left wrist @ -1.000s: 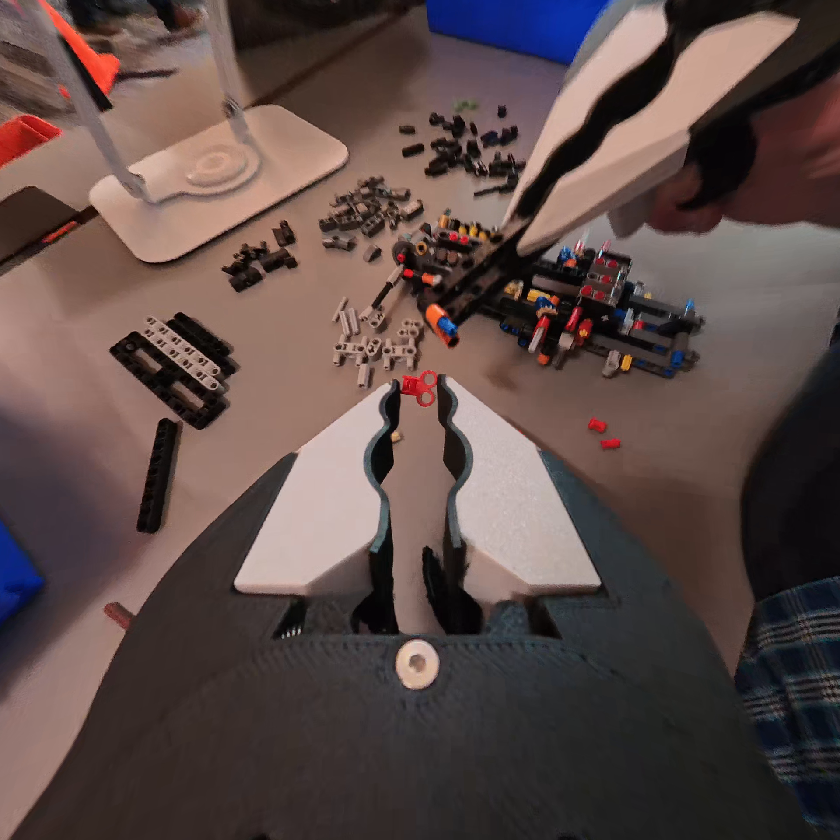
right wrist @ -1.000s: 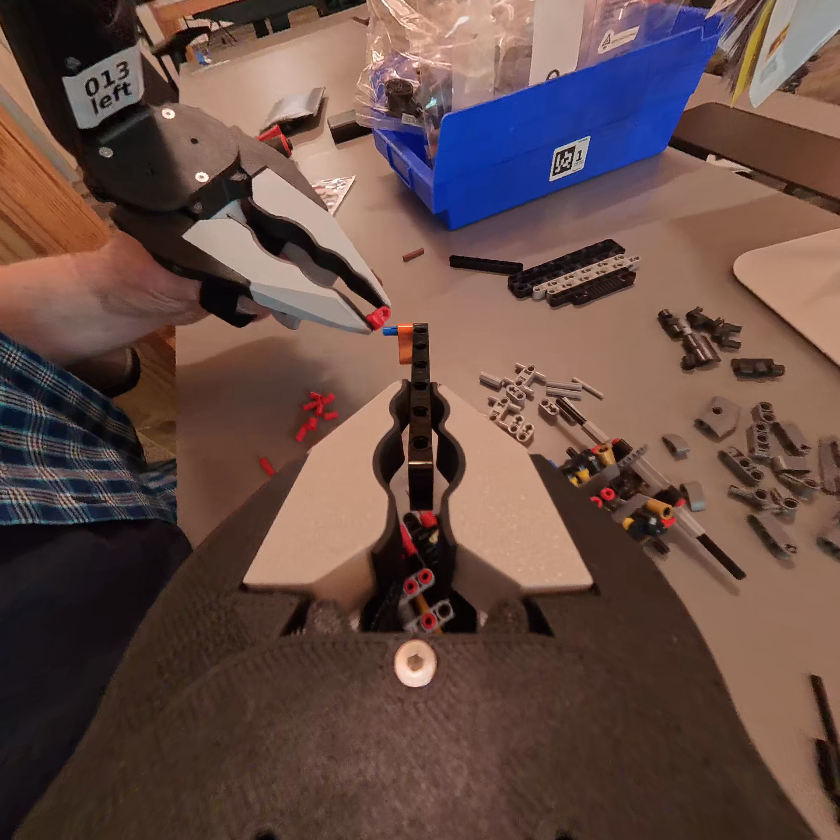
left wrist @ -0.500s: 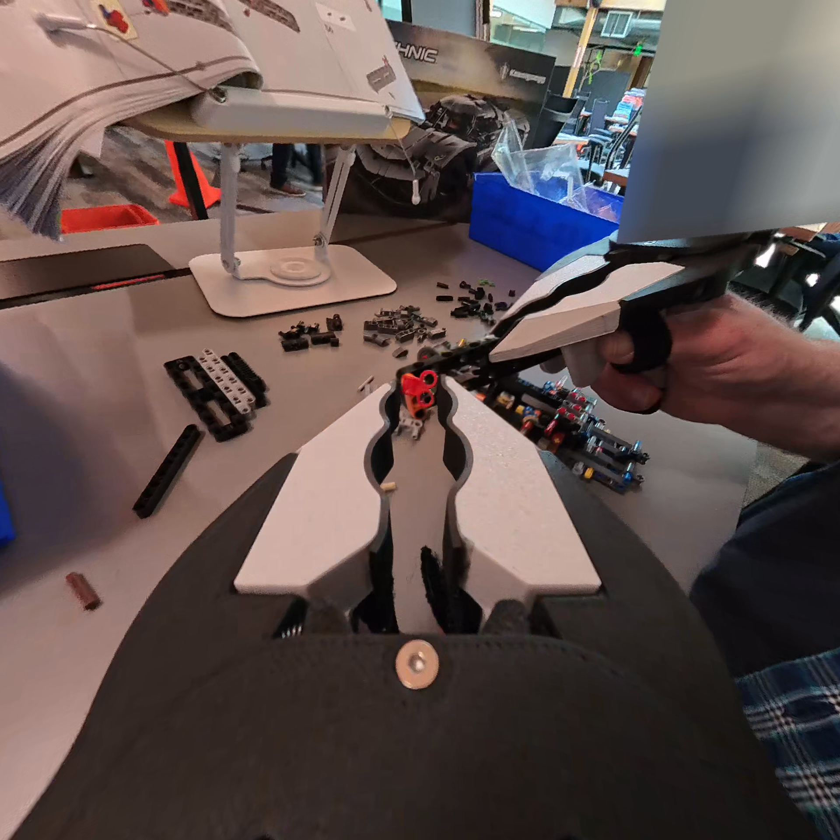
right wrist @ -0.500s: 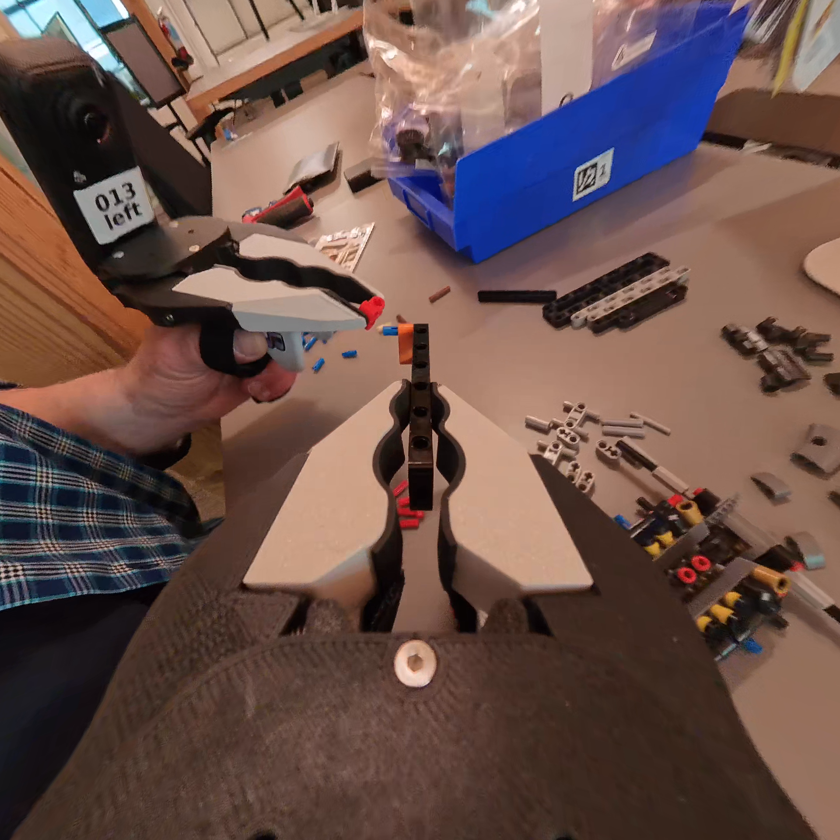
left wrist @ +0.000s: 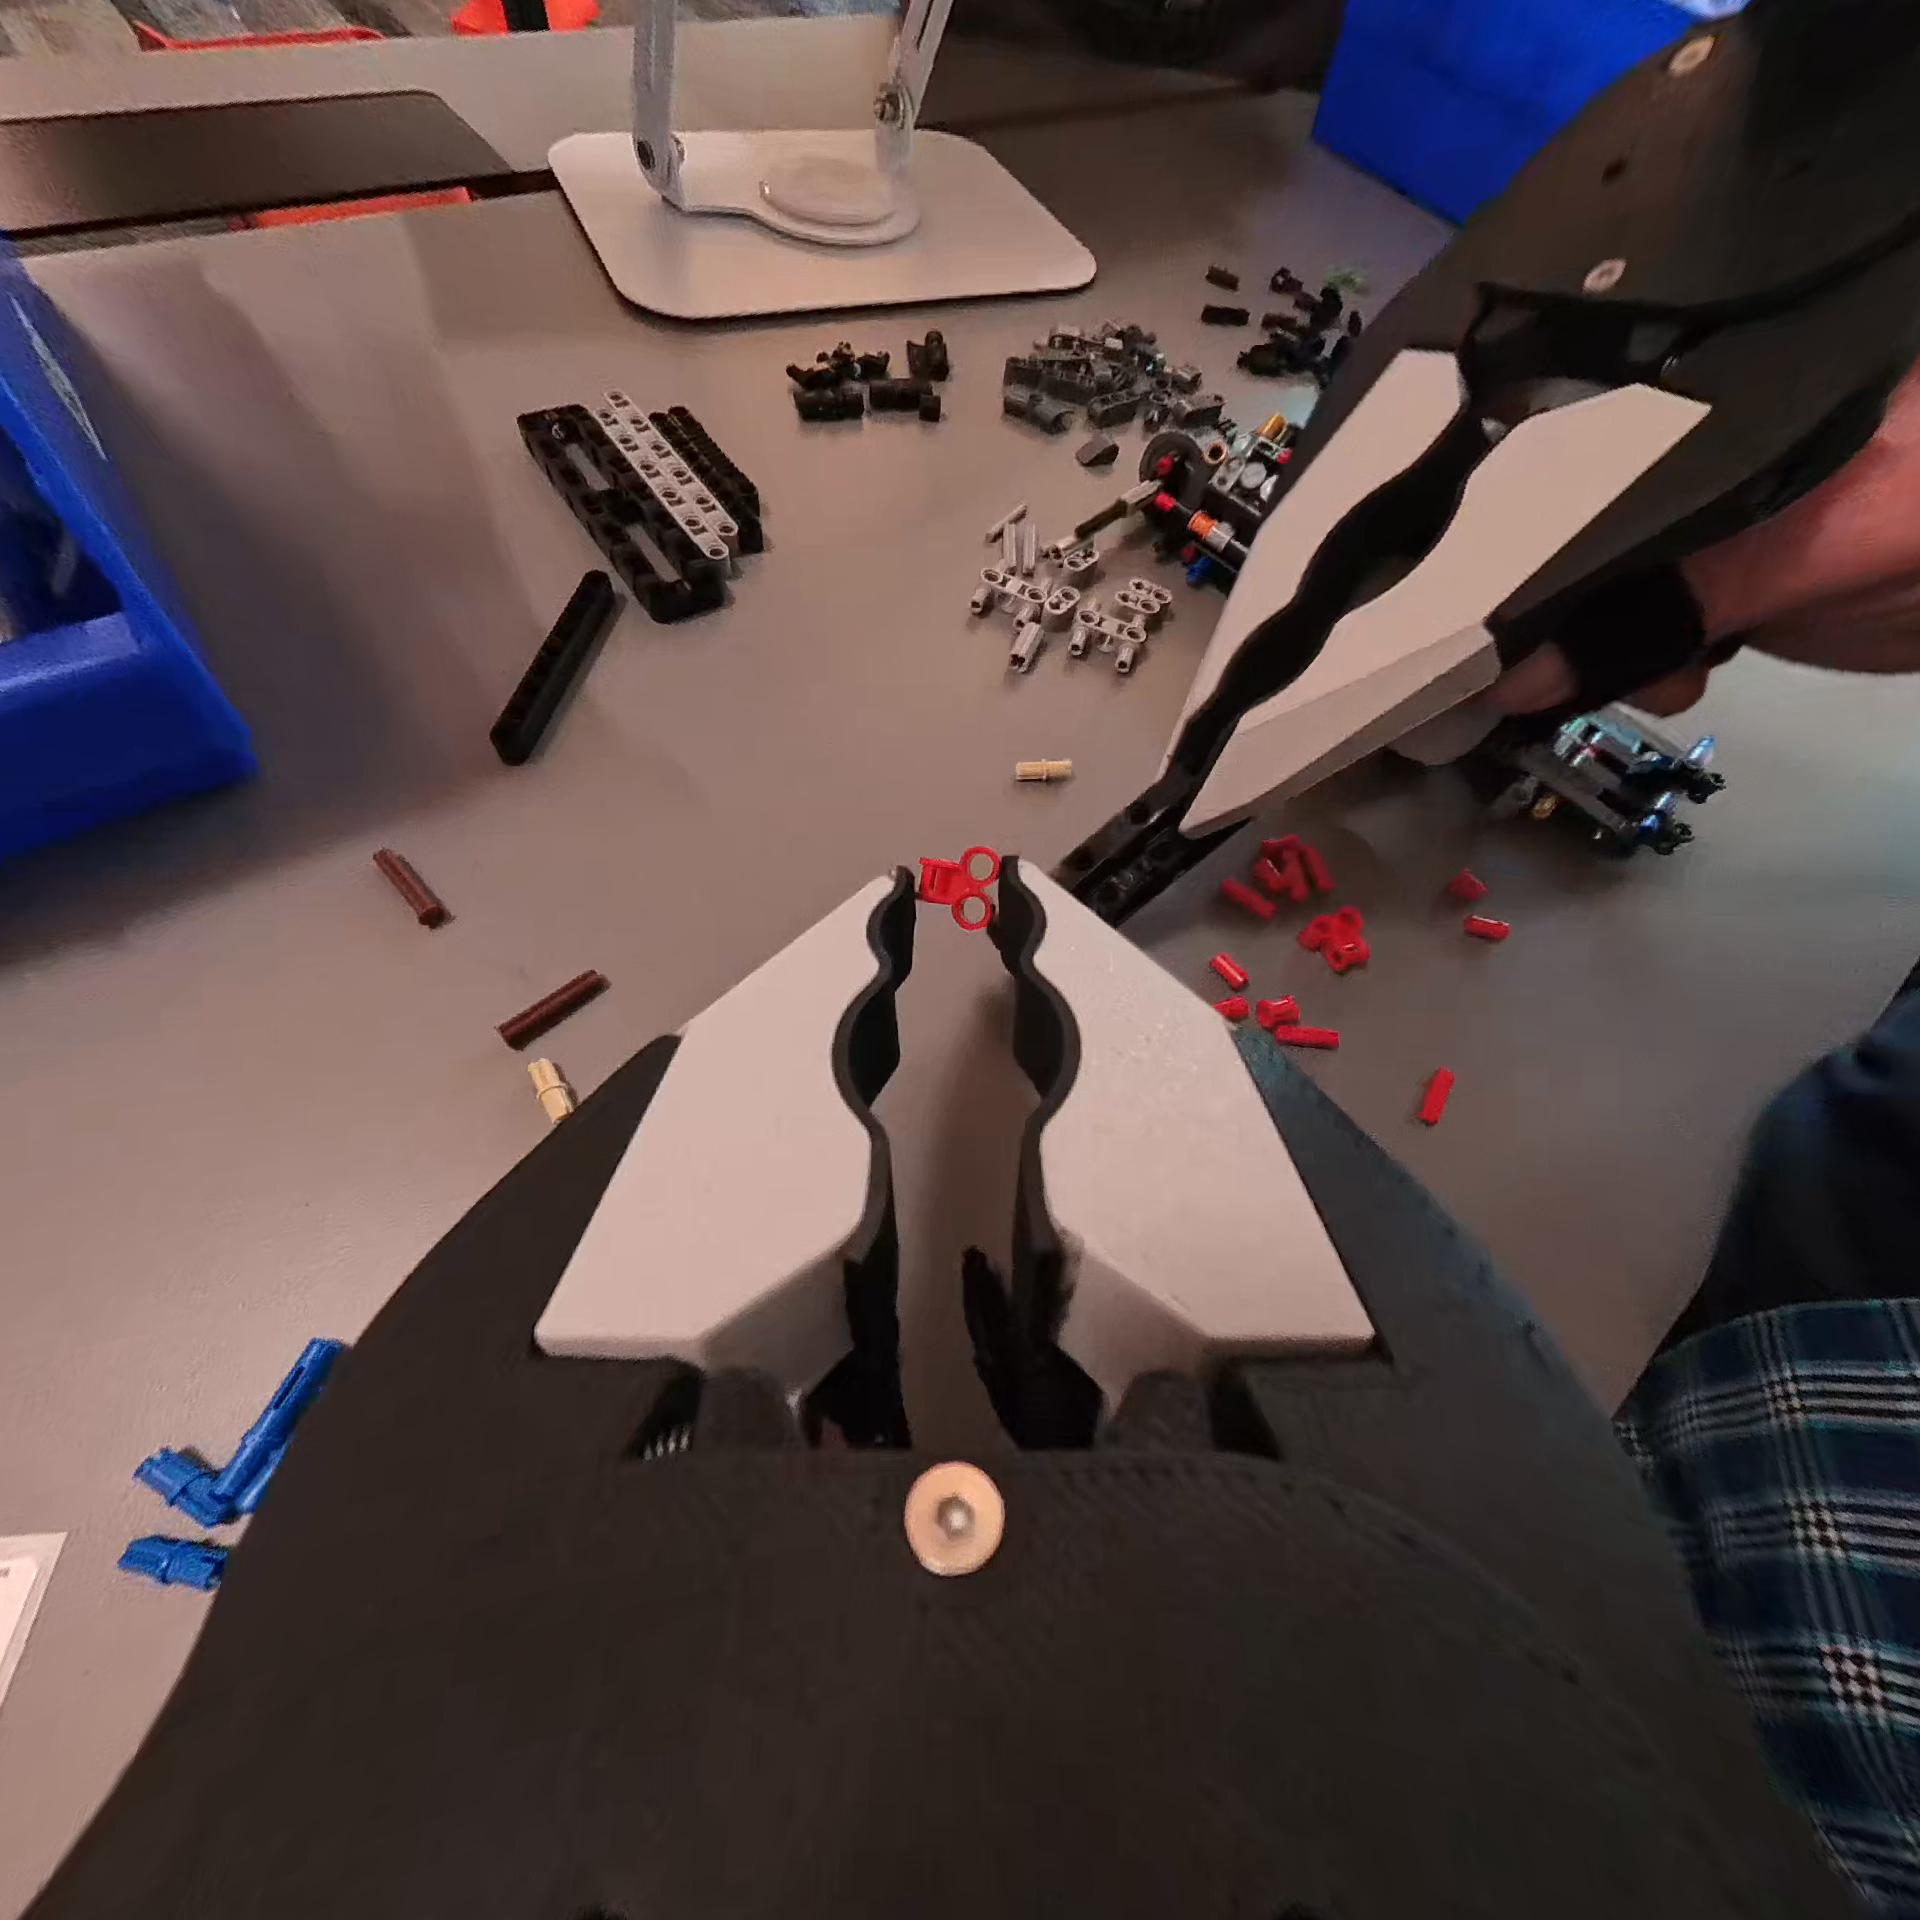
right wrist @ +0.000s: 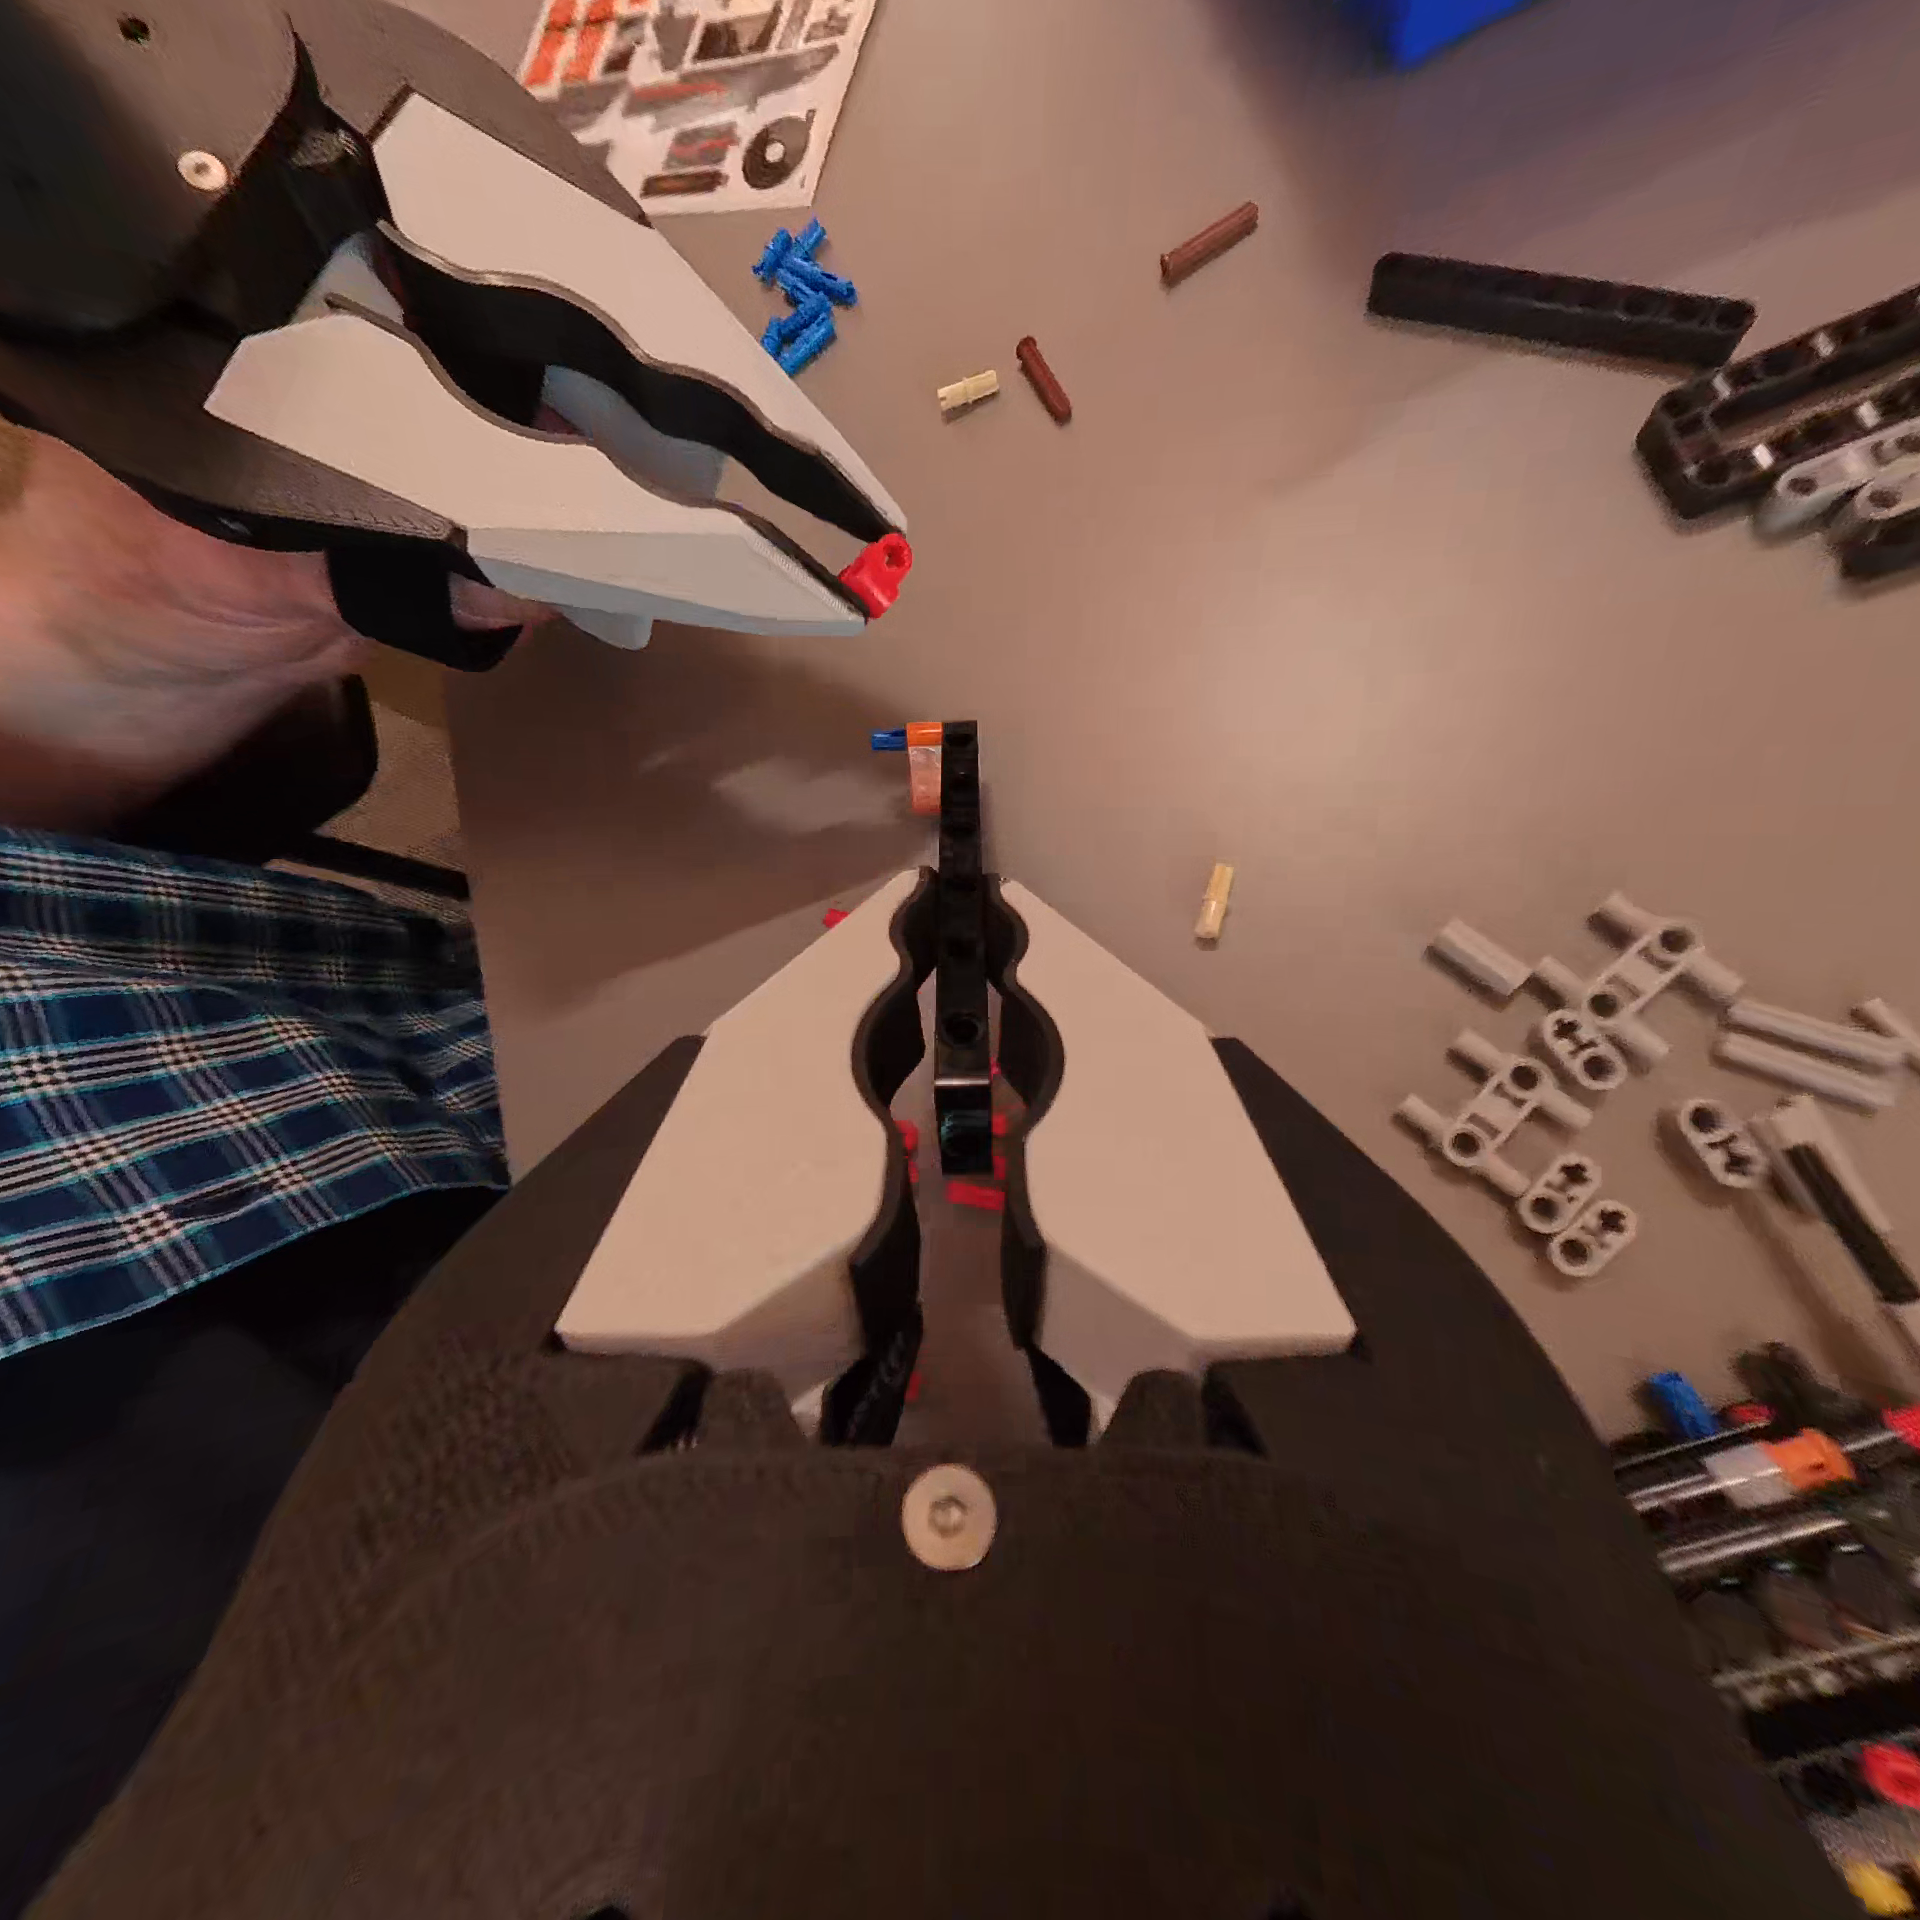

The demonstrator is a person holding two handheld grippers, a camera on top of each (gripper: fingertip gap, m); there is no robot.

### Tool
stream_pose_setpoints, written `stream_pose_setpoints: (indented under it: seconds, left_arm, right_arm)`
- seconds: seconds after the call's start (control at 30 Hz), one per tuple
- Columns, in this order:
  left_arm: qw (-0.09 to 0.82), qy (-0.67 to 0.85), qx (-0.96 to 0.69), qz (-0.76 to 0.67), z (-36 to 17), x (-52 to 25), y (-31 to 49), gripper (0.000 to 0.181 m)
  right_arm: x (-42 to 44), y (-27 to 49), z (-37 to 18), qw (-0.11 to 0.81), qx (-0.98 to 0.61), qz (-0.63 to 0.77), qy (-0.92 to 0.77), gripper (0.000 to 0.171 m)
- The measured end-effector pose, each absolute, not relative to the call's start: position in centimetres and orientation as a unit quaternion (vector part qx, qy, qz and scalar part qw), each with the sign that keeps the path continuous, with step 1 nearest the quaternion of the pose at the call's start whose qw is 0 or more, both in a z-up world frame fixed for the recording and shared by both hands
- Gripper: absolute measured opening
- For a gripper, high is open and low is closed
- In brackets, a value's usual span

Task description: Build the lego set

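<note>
left gripper (left wrist: 958, 883): nearly closed, tips pinching a small red connector (left wrist: 962, 885); also seen in right wrist view (right wrist: 871, 569) with the red piece at its tip, held above the surface
right gripper (right wrist: 961, 883): clamped on a black beam (right wrist: 958, 935), beam runs lengthwise between the fingers and sticks out past the tips
beam end: orange piece (right wrist: 922, 769) on its left side near the far end, blue pin (right wrist: 889, 739) sticking out to the left of it
gap: red connector sits up and left of the beam end in right wrist view, near but apart
right gripper in left wrist view (left wrist: 1174, 821): comes in from upper right, black beam poking from its tips down toward the left gripper's right finger
surface (left wrist: 312, 1039): grey, parts scattered
red pins (left wrist: 1294, 883): loose cluster just right of the left gripper's tips
light grey connectors (left wrist: 1070, 608): small group mid surface
black and grey beams (left wrist: 644, 499): stacked side by side, one loose black beam (left wrist: 553, 667) just beside them
brown axles (left wrist: 551, 1008): two, left of the left gripper
tan pin (left wrist: 1042, 770): alone, between grey connectors and the gripper tips
partial build (left wrist: 1600, 779): under the right gripper, mostly hidden
blue bin (left wrist: 94, 665): left edge
white stand base (left wrist: 821, 223): far side
blue pins (right wrist: 802, 291): cluster near a printed sheet (right wrist: 707, 94)
</note>
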State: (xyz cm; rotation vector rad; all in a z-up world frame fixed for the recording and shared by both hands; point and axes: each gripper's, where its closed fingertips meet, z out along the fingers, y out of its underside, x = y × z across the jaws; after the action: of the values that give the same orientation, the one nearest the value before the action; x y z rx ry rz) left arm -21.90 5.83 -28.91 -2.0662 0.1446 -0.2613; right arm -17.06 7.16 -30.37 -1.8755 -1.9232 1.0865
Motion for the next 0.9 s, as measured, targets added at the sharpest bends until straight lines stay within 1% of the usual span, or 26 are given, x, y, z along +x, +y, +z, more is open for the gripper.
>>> stream_pose_setpoints:
  seconds: [0.13, 0.27, 0.47, 0.6, 0.73, 0.9]
  left_arm:
    - [0.497, 0.054, -0.857, -0.126, -29.3, -22.1, 5.8, 0.014]
    - [0.494, 0.053, -0.858, -0.13, -29.4, -22.3, 5.6, 0.014]
    - [0.501, 0.049, -0.854, -0.128, -29.0, -22.7, 5.3, 0.014]
    - [0.513, 0.043, -0.848, -0.125, -28.2, -23.2, 5.0, 0.014]
    - [0.52, 0.039, -0.844, -0.12, -27.7, -23.8, 4.7, 0.015]
    - [0.525, 0.033, -0.841, -0.125, -27.5, -24.1, 4.6, 0.014]
  right_arm:
    - [-17.3, 7.4, -30.4, 0.115, -0.635, 0.323, -0.693, 0.005]
    - [-17.2, 7.5, -31.0, 0.06, -0.633, 0.296, -0.713, 0.005]
    - [-17.9, 7.9, -30.9, 0.002, -0.607, 0.278, -0.744, 0.005]
    - [-18.6, 7.6, -30.7, -0.073, -0.584, 0.295, -0.752, 0.005]
    - [-18.9, 6.2, -31.0, -0.148, -0.529, 0.289, -0.784, 0.005]
    - [-19.9, 6.2, -31.9, -0.189, -0.48, 0.239, -0.823, 0.006]
